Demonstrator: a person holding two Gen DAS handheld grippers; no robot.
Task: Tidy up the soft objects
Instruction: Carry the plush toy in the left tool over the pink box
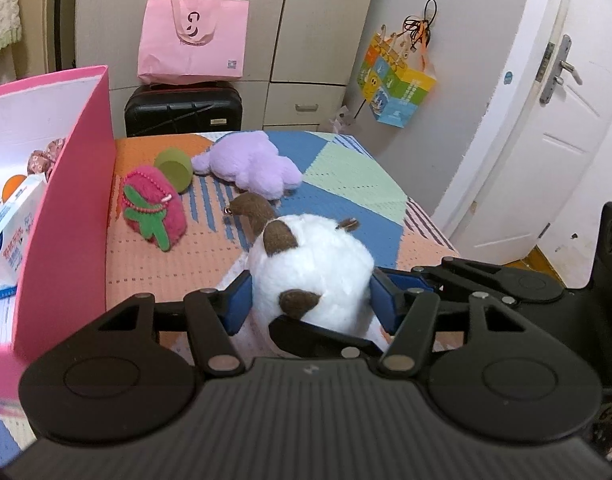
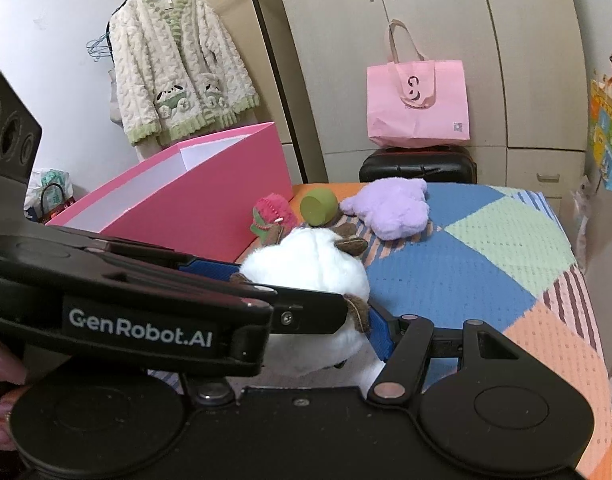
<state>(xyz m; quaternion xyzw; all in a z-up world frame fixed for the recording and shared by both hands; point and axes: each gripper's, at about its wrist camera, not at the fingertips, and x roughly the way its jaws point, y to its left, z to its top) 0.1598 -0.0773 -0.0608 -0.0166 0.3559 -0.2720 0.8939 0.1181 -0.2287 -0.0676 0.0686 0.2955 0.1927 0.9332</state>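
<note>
A white plush toy (image 1: 313, 264) with brown ears sits on the patchwork blanket (image 1: 345, 184). My left gripper (image 1: 309, 300) is shut on it, a blue pad pressing into each side. My right gripper (image 2: 306, 332) comes in from the right and also clamps the white plush toy (image 2: 306, 264). Its right blue pad (image 2: 379, 332) touches the fur; its other pad is hidden behind the left gripper. Further back lie a purple plush (image 1: 252, 164), a pink furry pouch (image 1: 152, 208) and a green cup (image 1: 174, 168) on its side.
An open pink box (image 1: 66, 200) stands at the left edge of the bed, with packets inside. Beyond the bed are a black suitcase (image 1: 184, 110), a pink tote bag (image 1: 194, 40), wardrobes and a white door (image 1: 545, 120). A fleecy jacket (image 2: 178, 64) hangs at left.
</note>
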